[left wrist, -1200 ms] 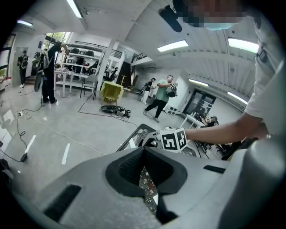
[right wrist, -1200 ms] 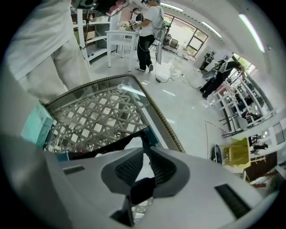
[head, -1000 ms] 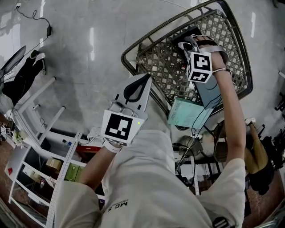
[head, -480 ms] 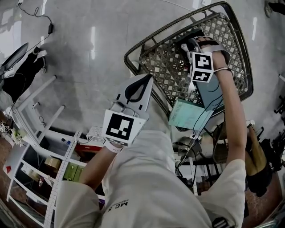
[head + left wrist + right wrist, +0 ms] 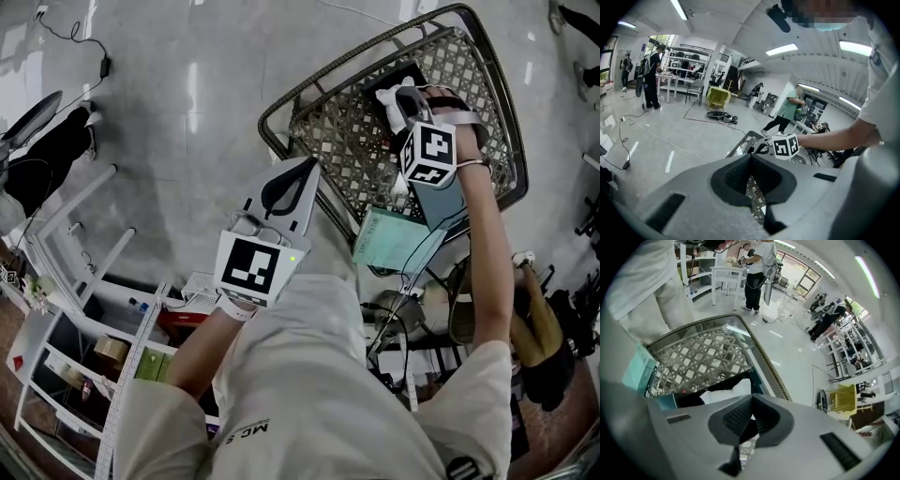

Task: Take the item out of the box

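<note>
Flat black-and-white item [image 5: 726, 392], seemingly fabric, lies inside the brown woven lattice box [image 5: 323, 141], its dark edge grasped in the right gripper's [image 5: 751, 401] clenched jaws. The left gripper [image 5: 751, 157], outside the box, is clenched on nothing. The grasp looks made; next should come a lift clear of the box's rim.

A large workshop or lab hall is shown — a polished grey floor [image 5: 187, 150], ceiling strip lights [image 5: 781, 49], white shelving racks [image 5: 693, 58], worktables [image 5: 726, 270] and trailing cables [image 5: 101, 64] are seen.
</note>
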Tool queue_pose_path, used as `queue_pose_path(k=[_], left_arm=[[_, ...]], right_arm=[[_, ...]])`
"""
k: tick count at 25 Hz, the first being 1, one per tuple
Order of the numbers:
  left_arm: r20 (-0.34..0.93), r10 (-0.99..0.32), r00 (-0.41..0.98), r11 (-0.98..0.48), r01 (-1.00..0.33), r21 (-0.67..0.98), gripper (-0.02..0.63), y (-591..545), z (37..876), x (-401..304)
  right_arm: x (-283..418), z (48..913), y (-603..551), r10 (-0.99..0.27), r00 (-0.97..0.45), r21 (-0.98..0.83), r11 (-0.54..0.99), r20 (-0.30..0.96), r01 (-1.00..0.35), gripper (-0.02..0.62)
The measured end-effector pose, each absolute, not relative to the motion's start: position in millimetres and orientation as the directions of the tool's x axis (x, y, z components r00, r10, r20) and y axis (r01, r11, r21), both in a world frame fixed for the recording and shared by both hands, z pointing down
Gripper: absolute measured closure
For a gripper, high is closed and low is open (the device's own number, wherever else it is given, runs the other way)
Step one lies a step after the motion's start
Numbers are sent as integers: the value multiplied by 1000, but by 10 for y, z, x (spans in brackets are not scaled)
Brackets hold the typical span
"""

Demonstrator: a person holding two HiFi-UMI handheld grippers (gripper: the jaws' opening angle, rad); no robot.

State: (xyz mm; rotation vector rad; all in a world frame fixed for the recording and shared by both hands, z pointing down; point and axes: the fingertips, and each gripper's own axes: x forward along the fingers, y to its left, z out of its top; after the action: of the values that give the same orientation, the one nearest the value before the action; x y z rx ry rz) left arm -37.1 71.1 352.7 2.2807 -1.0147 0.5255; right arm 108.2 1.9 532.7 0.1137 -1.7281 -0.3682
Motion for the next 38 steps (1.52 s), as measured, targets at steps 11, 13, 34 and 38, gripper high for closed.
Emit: queue_pose_path(k=[11, 13, 34, 38], left_arm=[[568, -532, 628, -534, -770, 350, 581, 709, 3559, -420], [571, -534, 624, -529, -773, 350, 581, 702, 3589, -452], [561, -539, 629, -537, -769, 346, 581, 654, 3543, -508], [548, -541, 637, -552, -761, 339, 581, 663, 3465, -474]], right_arm=[[1048, 5589, -55, -210, -138, 232, 959, 968, 166, 523], [1022, 5657, -45, -189, -126, 211, 959, 974, 187, 522], [1072, 5706, 79, -208, -122, 222, 968, 970, 114, 581], [1094, 5472, 37, -269, -150, 277, 960, 951, 32, 581]])
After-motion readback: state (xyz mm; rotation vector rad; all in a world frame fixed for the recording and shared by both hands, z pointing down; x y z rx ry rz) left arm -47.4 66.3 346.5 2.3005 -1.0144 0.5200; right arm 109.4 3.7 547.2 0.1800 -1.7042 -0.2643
